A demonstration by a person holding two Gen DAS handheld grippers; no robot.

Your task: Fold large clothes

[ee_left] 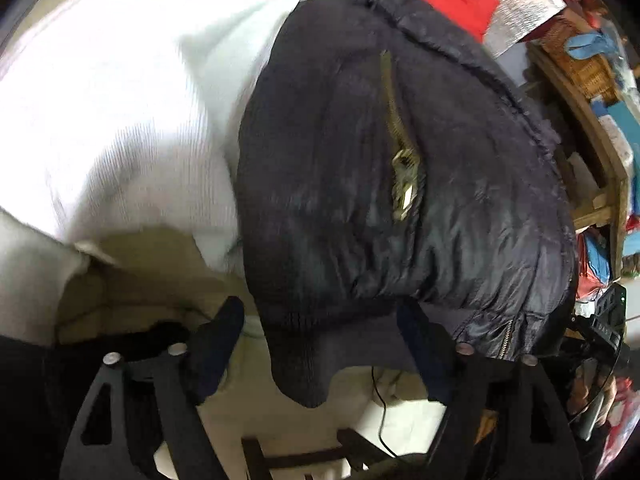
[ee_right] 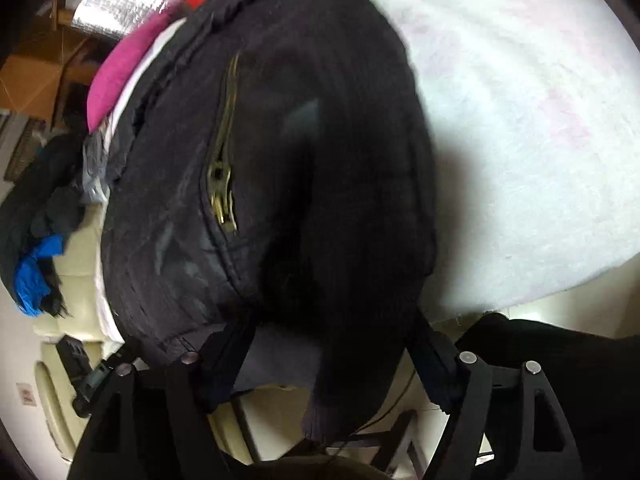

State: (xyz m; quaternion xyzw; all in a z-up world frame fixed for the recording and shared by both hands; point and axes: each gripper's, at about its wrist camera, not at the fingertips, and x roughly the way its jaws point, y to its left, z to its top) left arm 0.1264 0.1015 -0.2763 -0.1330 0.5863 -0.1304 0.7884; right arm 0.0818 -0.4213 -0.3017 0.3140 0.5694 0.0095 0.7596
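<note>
Now both claws spread, nothing clamped: left claw and right claw straddling dark jacket hem at 6 o'clock. Risk: slick padded shell slipping out, or single-layer pinch dragging jacket off white cover edge.

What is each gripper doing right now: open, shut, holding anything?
Left gripper: open, its jaws astride the ribbed hem of the dark navy puffer jacket, not clamped.
Right gripper: open, jaws astride the same jacket's edge, not clamped.

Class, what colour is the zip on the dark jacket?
Brassy gold; the zip on the jacket shows best in the left wrist view.
</note>
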